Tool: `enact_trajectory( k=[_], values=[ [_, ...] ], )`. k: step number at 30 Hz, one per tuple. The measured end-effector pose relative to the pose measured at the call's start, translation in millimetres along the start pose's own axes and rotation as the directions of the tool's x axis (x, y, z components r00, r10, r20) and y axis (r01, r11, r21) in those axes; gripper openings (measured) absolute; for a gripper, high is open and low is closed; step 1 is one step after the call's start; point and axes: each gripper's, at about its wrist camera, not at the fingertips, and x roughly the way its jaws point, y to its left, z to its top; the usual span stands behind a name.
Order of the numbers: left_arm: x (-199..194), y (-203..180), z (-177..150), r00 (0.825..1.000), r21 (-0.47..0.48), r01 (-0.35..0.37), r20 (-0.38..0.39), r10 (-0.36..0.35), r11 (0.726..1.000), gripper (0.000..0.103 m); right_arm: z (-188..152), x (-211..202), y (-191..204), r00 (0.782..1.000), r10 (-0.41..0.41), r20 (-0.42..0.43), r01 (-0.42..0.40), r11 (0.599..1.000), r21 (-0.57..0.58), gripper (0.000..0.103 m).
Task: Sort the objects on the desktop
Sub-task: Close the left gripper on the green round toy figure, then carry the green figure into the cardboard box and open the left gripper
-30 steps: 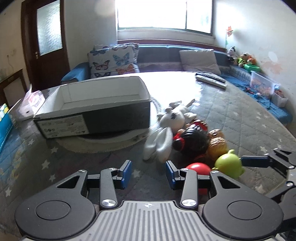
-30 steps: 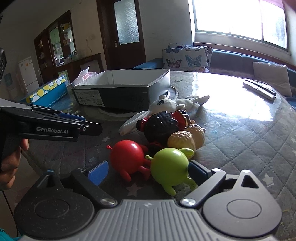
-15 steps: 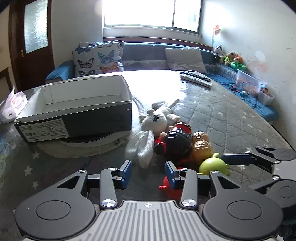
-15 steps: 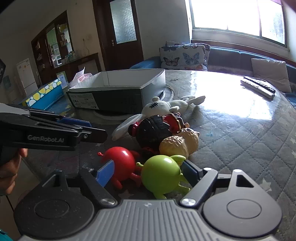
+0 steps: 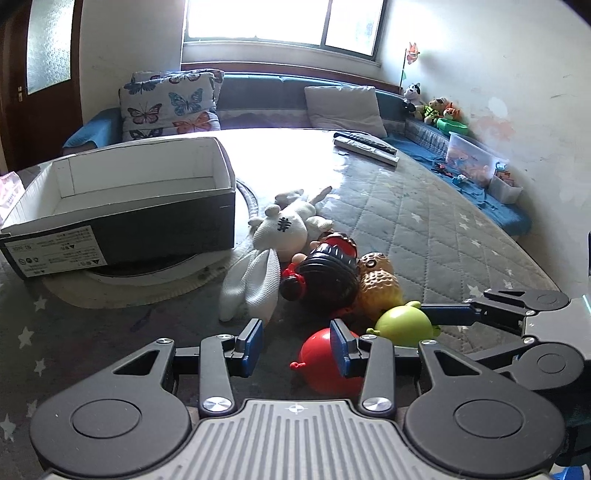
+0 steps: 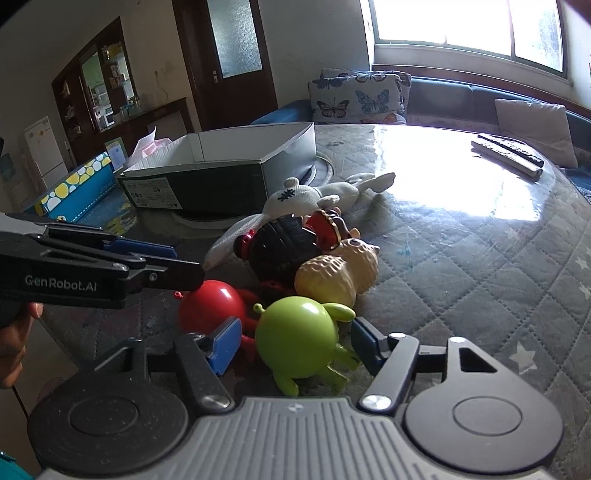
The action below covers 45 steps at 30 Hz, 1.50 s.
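Toys: the round green plastic figure (image 6: pixel 297 332) sits between the right gripper's (image 6: pixel 295 345) spread fingers, contact unclear. Left gripper (image 5: pixel 295 341) fingers apart, the round red plastic figure (image 5: pixel 321 363) behind the right one; bare quilted tablecloth (image 5: pixel 424 229) ahead

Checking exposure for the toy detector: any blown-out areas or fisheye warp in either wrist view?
Left wrist: window clipped white, glare washes the far table; dark corners, bowed walls. Right wrist: window blown, bright glare patch on the table; green toy and red toy sharp with small highlights.
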Motion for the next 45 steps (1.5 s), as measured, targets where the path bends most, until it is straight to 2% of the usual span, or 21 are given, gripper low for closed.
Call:
enact_trajectory(
  k=[3, 13, 21, 30, 37, 41, 45],
  values=[
    [3, -6, 3, 1.0, 0.012, 0.029, -0.004, -0.029, 1.0, 0.043, -2, 0, -4, 1.0, -0.004, -0.004, 0.004, 1.0, 0.015, 0.059],
    [15, -30, 13, 0.992, 0.061, 0.123, -0.032, -0.121, 0.991, 0.043, -6, -5, -7, 1.0, -0.002, -0.01, 0.002, 1.0, 0.001, 0.059],
    [32, -53, 14, 0.972, 0.098, 0.228, -0.086, -0.22, 0.969, 0.04, -12, -8, -17, 0.999, -0.037, -0.007, 0.037, 0.999, 0.021, 0.059],
    [39, -51, 14, 0.962, 0.065, 0.254, -0.119, -0.245, 0.965, 0.039, -15, -14, -21, 1.0, -0.027, 0.016, 0.026, 0.999, 0.021, 0.059],
    [44, -50, 14, 0.953, 0.033, 0.274, -0.142, -0.267, 0.961, 0.041, -14, -11, -19, 1.0, -0.022, 0.018, 0.022, 1.0, 0.005, 0.053],
    [47, -42, 15, 0.944, -0.024, 0.297, -0.145, -0.297, 0.955, 0.04, -13, -12, -18, 1.0, -0.025, 0.017, 0.025, 1.0, 0.002, 0.05],
    [41, -39, 16, 0.941, -0.032, 0.312, -0.126, -0.313, 0.95, 0.04, -10, -17, -15, 0.999, -0.03, 0.026, 0.031, 0.999, -0.013, 0.049]
  ],
)
